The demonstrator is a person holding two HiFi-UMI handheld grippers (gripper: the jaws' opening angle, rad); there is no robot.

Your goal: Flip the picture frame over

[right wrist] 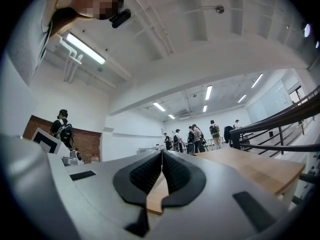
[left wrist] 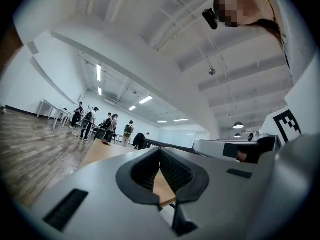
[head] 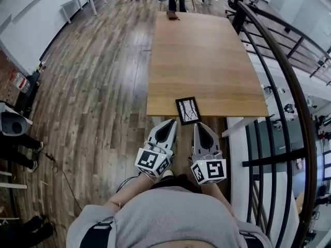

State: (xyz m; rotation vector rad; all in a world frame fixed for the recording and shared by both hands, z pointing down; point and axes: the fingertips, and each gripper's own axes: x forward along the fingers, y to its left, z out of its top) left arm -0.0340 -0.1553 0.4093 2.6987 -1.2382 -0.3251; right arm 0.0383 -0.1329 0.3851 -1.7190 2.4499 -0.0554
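The long wooden table (head: pixel 207 61) runs away from the person, with a small brown thing (head: pixel 172 15) at its far end too small to identify. The left gripper (head: pixel 172 121) and right gripper (head: pixel 198 124) hover just short of the near edge, each with its jaws pressed together on nothing. The picture frame (head: pixel 187 110) lies flat at that edge, picture side up; in both gripper views the grippers' own bodies hide it.

Picture frame (head: pixel 187 110) on tabletop (head: pixel 207 61), at its near edge. Left tool (head: pixel 172 123) and right tool (head: pixel 198 126) side by side, just off tabletop's near edge, frame ahead between them. Railing (head: pixel 289 81) along tabletop's right side.
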